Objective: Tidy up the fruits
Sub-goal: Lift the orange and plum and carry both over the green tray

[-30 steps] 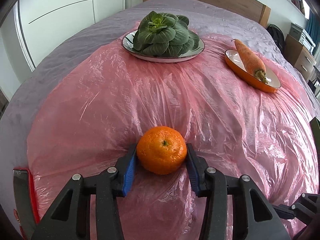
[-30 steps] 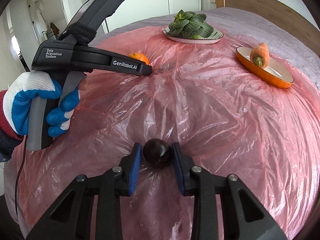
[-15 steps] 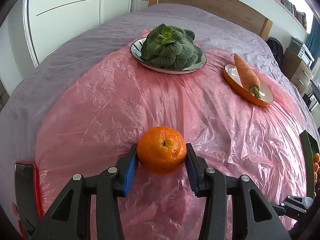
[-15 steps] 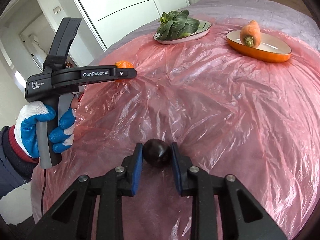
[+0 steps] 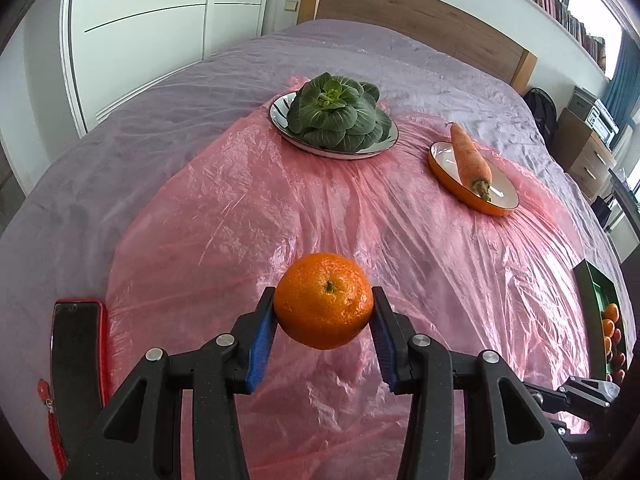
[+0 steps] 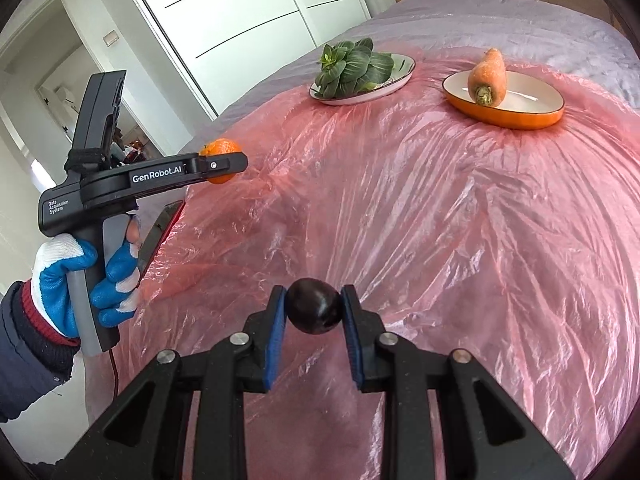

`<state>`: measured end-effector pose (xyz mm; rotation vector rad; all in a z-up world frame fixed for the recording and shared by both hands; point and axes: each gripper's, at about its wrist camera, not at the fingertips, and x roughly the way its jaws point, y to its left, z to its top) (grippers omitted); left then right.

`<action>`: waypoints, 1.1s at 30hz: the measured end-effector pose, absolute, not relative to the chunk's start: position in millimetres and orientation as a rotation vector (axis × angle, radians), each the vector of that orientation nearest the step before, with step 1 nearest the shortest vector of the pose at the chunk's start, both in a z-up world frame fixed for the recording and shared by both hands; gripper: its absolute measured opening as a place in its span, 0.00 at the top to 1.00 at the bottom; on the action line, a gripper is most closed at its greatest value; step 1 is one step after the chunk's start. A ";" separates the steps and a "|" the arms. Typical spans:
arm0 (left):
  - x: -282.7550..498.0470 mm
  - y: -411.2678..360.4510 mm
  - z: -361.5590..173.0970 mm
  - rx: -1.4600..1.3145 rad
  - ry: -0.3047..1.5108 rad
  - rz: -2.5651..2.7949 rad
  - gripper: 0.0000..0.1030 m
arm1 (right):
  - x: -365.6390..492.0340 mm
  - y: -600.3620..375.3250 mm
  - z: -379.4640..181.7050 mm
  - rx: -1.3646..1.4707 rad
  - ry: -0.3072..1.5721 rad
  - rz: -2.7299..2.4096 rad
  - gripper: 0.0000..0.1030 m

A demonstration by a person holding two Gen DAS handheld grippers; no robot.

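Observation:
An orange mandarin (image 5: 324, 300) hangs above the pink plastic sheet (image 5: 280, 200), and my left gripper (image 5: 323, 312) is shut on it with both blue pads against its sides. In the right wrist view the same mandarin (image 6: 220, 148) shows behind the left gripper's black finger, held by a gloved hand (image 6: 68, 276). My right gripper (image 6: 314, 312) is shut on a dark purple plum (image 6: 314, 310), lifted off the sheet. At the far right edge of the left wrist view a green tray (image 5: 600, 292) holds several small orange and red fruits.
A plate of bok choy (image 5: 336, 114) and an orange dish (image 5: 472, 196) with a carrot (image 5: 468, 156) stand at the back of the sheet. A red-cased phone (image 5: 76, 344) lies at the sheet's left edge. The bed's grey cover (image 5: 120, 152) and wooden headboard (image 5: 420, 12) surround it.
Both grippers have risen with their fruits, off the sheet. The right gripper rolled, so the scene tilts. The green tray came into the left wrist view at the right edge.

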<state>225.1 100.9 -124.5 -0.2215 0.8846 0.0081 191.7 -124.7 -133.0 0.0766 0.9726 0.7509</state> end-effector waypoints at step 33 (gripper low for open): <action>64.3 -18.4 -63.3 -0.078 0.879 -0.172 0.62 | 12.4 -230.6 -96.1 0.160 0.970 0.623 0.54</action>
